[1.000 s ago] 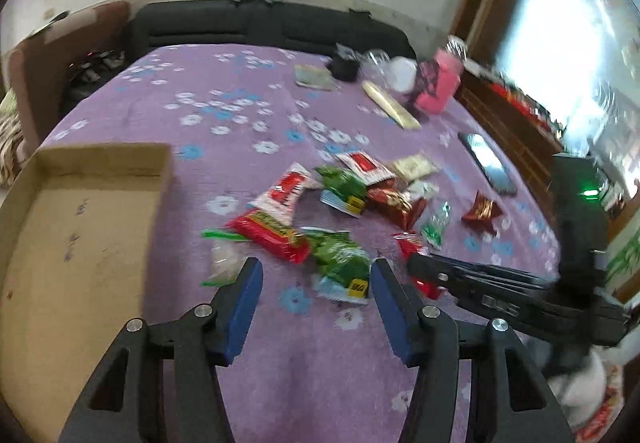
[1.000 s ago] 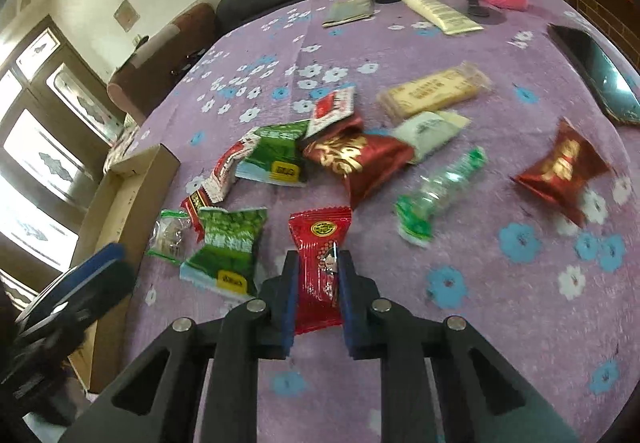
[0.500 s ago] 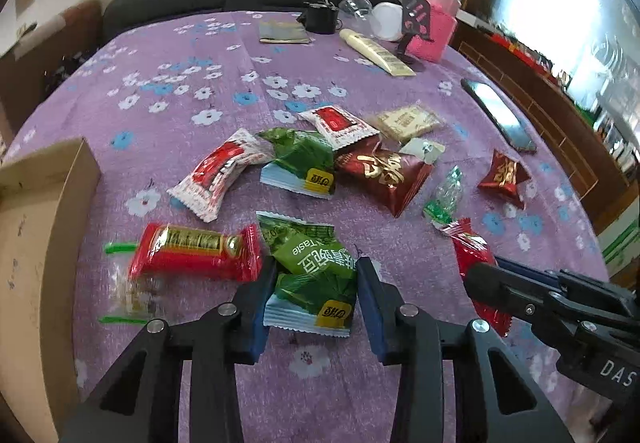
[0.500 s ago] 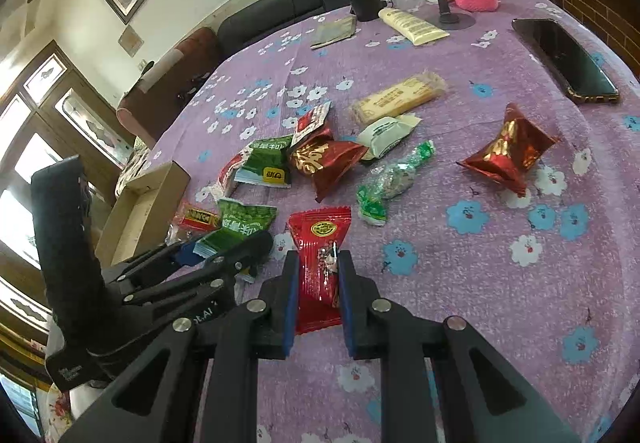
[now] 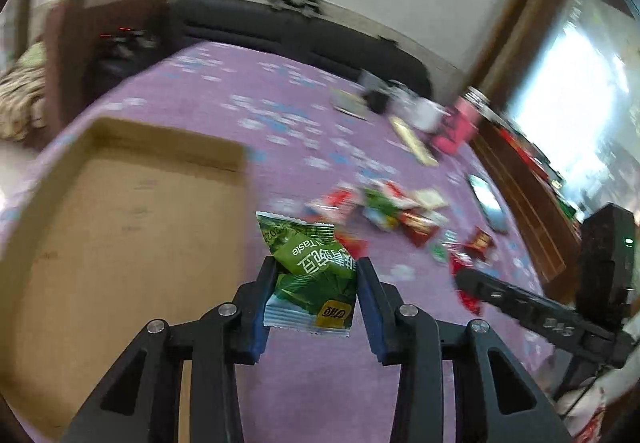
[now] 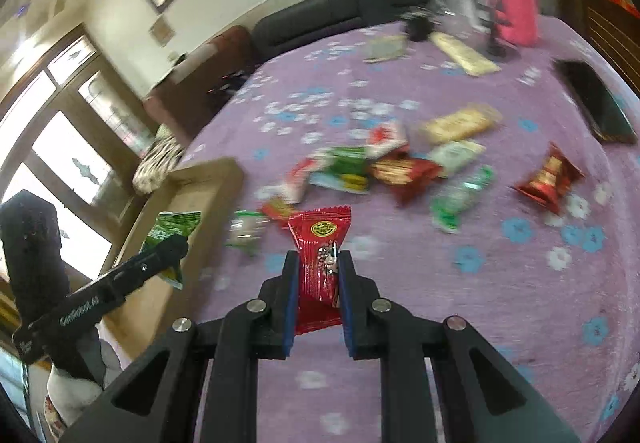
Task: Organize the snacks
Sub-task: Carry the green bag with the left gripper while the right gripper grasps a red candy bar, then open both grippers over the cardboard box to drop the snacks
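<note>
My left gripper is shut on a green snack packet and holds it off the table, beside the right edge of a shallow cardboard box. My right gripper is shut on a red snack packet, lifted above the purple cloth. In the right wrist view the left gripper shows at the left with the green packet against the cardboard box. In the left wrist view the right gripper reaches in at the right. A pile of loose snacks lies mid-table.
The table wears a purple flowered cloth. A dark phone lies at the right edge. A pink container, a clear cup, a long yellow packet and a small booklet stand at the far side. A dark sofa is behind.
Both grippers have lifted their packets off the cloth. The left one closed on the green packet and swung left to the cardboard box. The right one rose with the red packet.
</note>
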### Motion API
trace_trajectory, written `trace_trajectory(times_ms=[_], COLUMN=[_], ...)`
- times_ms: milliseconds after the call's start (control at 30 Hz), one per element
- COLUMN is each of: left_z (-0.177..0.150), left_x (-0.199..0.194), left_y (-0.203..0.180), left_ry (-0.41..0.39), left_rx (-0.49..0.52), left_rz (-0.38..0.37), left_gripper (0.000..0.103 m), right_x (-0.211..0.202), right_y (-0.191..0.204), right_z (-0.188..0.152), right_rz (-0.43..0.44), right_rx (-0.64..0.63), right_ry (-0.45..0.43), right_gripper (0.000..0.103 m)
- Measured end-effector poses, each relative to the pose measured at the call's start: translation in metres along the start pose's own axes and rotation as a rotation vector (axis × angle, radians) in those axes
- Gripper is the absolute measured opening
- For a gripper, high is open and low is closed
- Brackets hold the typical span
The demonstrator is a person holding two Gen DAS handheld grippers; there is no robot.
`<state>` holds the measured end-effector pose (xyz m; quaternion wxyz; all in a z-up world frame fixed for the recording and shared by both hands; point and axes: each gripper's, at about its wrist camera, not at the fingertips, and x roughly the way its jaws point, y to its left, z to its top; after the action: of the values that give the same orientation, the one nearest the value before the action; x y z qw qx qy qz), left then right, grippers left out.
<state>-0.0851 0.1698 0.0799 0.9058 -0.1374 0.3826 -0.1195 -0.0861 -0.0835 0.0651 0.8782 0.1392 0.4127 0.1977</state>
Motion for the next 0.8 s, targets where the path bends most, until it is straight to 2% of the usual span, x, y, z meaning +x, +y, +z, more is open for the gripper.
trace_trajectory(times_ms=[200, 300, 400, 533, 700, 800], left_z=[-0.007, -0.013, -0.02, -0.025, -0.026, -0.024], left_x=[-0.038, -0.044, -0.044, -0.045, -0.047, -0.05], left_y=[0.072, 0.095, 0.109, 0.126, 0.138, 0.141], left_ry=[-0.067, -0.061, -0.05, -0.031, -0.029, -0.034], left_rx=[-0.067, -0.098, -0.121, -0.161, -0.195, -0.21], left_rz=[0.206, 0.25, 0.271, 0.27, 0.247, 0.244], left_gripper=[0.041, 0.041, 0.041, 0.042, 0.042, 0.047], right_x=[0.033, 0.053, 0.082, 0.109, 0.133, 0.142], right_y=[0.087, 0.124, 0.163, 0.188, 0.199, 0.198], right_z=[0.002, -0.004, -0.017, -0.031, -0.042, -0.044], right_rz=[0.124, 0.159, 0.179, 0.172, 0.144, 0.123], right_rx=[-0.122, -0.178, -0.235, -0.274, -0.296, -0.29], right_ry=[0.079, 0.124, 0.187, 0.238, 0.272, 0.293], right_gripper=[0.018, 0.018, 0.018, 0.018, 0.018, 0.019])
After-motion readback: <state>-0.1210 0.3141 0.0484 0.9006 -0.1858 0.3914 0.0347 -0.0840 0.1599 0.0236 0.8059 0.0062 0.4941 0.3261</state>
